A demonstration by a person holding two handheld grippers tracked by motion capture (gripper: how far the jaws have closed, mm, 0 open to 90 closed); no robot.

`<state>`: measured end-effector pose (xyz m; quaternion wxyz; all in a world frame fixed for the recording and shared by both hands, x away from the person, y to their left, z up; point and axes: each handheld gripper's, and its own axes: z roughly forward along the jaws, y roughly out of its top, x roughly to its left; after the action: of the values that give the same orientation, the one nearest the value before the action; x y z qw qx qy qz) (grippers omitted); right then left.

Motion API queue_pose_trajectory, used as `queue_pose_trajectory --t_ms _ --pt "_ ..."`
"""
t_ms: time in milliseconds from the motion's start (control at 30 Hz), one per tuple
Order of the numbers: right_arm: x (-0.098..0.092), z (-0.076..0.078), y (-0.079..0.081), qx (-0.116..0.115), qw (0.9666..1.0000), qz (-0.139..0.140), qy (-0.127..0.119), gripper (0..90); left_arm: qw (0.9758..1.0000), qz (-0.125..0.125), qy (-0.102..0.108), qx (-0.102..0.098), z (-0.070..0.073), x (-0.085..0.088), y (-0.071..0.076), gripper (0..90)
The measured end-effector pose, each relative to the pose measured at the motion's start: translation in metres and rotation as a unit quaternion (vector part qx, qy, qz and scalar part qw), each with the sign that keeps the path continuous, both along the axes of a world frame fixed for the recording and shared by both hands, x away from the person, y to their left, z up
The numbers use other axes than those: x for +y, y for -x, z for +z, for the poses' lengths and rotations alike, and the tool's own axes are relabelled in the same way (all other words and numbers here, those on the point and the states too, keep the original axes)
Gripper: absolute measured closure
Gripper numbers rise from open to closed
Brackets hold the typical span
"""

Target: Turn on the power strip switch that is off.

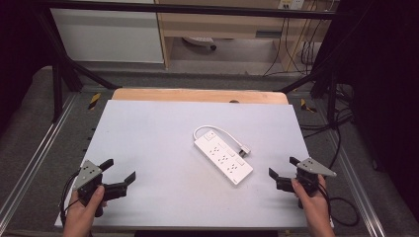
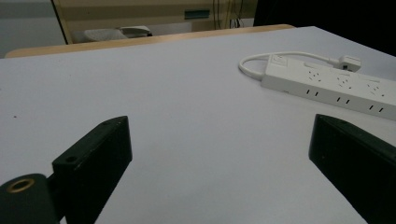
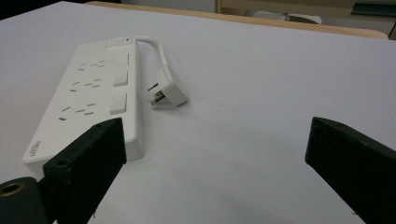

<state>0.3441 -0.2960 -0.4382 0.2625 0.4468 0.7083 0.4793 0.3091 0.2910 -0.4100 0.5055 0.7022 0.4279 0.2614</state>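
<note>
A white power strip (image 1: 223,157) lies flat near the middle of the white table top (image 1: 148,143), set diagonally, with its short cord (image 1: 210,129) looped round the far end and its plug (image 1: 244,149) resting on the table just beside the strip's long side. In the right gripper view the plug (image 3: 169,91) is seen lying on its side, prongs turned towards the strip (image 3: 88,98), close to it but not touching.

The left gripper (image 1: 116,175) is held near the table's near left corner, well apart from the strip, its jaws spread wide and nothing between them. The right gripper (image 1: 281,169) is held at the near right, nearer to the strip, likewise released and empty.

The step in hand is judged to be the approach, with the plug and a socket as the likely goal. It is best done if the strip is steadied first: the left gripper can be brought across and closed over the strip's width at the near end, away from the sockets and switches, so that the light body is not pushed about. The plug is better taken by its body than by the cord, with the jaws set across its flat sides and the prongs left free. Since the plug lies low on the table, a shallow approach is advised, so that the lower jaw does not scrape or knock it aside. The short cord allows little slack, so a socket near the cord end is probably the easier one.
</note>
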Motion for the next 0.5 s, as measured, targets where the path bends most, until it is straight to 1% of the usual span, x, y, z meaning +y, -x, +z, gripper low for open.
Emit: queue_pose_trajectory --t_ms 67,167,233,367,500 --pt "0.0011 0.0004 0.0 -0.001 1.0 0.001 -0.003 4.8 1.0 -0.002 -0.001 0.003 -0.0007 -0.0011 0.0 6.1" --pt "0.0024 0.0008 0.0003 -0.001 1.0 0.0 -0.005 4.3 1.0 -0.003 -0.006 0.002 -0.0006 -0.0019 0.0002 6.0" --pt "0.0021 0.0008 0.0004 -0.002 1.0 -0.001 -0.002 4.3 1.0 -0.004 -0.009 0.002 -0.0007 -0.0027 0.0002 6.0" --pt "0.0003 0.002 0.0014 -0.006 0.9999 -0.006 -0.006 4.3 0.9999 -0.004 -0.008 0.005 -0.0013 -0.0029 0.0001 6.0" --pt "-0.0004 0.0033 0.003 -0.007 0.9999 -0.008 -0.005 4.1 0.9999 -0.005 -0.011 0.007 -0.0015 -0.0029 0.0002 6.0"
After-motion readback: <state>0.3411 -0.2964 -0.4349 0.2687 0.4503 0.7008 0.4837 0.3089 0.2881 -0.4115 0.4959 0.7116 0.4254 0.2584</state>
